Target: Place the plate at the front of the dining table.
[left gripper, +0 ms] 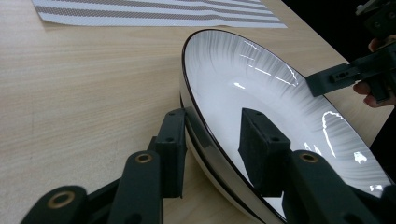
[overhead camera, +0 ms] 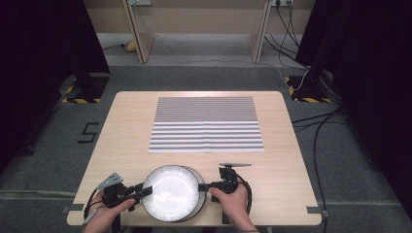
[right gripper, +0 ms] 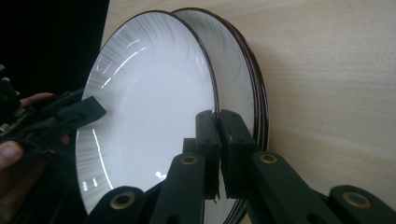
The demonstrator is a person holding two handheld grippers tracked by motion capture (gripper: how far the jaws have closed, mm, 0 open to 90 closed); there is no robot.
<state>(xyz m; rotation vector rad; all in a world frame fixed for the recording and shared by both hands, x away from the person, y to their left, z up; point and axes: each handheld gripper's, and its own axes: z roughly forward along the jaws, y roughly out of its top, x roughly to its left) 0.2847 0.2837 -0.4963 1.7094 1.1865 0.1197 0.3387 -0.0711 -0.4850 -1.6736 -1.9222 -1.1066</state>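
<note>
We see a pale wooden desk [overhead camera: 121,126] with rounded corners. A grey-and-white striped mat [overhead camera: 206,124] lies flat on its far half, well beyond the left hand-held gripper [overhead camera: 145,190] and right hand-held gripper [overhead camera: 204,186]. Between those two, at the near edge, a stack of white plates [overhead camera: 171,193] rests on the desk.

The plates [overhead camera: 172,193] sit stacked on the tabletop [overhead camera: 116,136] near its front edge. The left claw [overhead camera: 144,190] is at their left rim, the right claw [overhead camera: 204,186] at their right rim. The mat [overhead camera: 206,124] lies behind them, toward the back edge.
</note>
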